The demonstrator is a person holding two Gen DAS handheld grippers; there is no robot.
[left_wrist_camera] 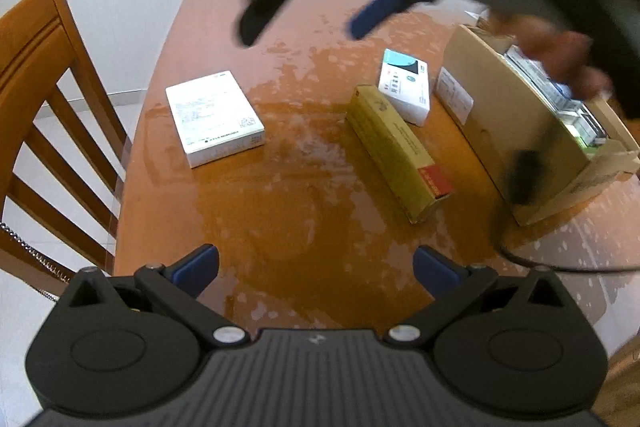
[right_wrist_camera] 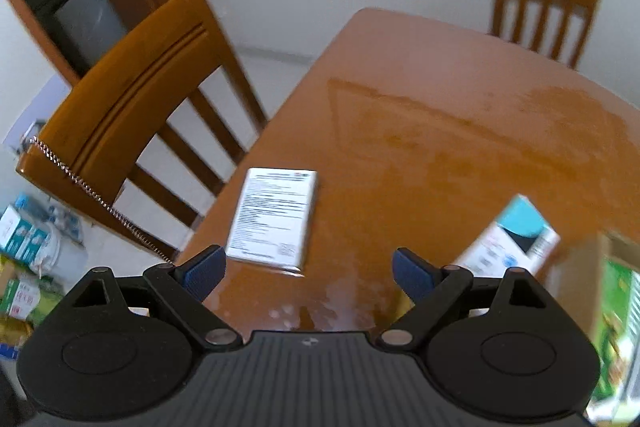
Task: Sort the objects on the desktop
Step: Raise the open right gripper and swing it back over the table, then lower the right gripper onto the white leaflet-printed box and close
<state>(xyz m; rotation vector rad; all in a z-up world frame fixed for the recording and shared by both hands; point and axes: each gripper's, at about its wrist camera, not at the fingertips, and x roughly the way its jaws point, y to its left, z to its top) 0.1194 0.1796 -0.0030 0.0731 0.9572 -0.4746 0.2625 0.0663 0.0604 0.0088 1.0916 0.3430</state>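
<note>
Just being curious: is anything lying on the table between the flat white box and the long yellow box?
No. In the left wrist view, only bare wooden tabletop lies between the flat white box and the long yellow box.

White box (left_wrist_camera: 215,119), yellow carton (left_wrist_camera: 400,151), teal-white box (left_wrist_camera: 405,87) flat, apart.
</note>
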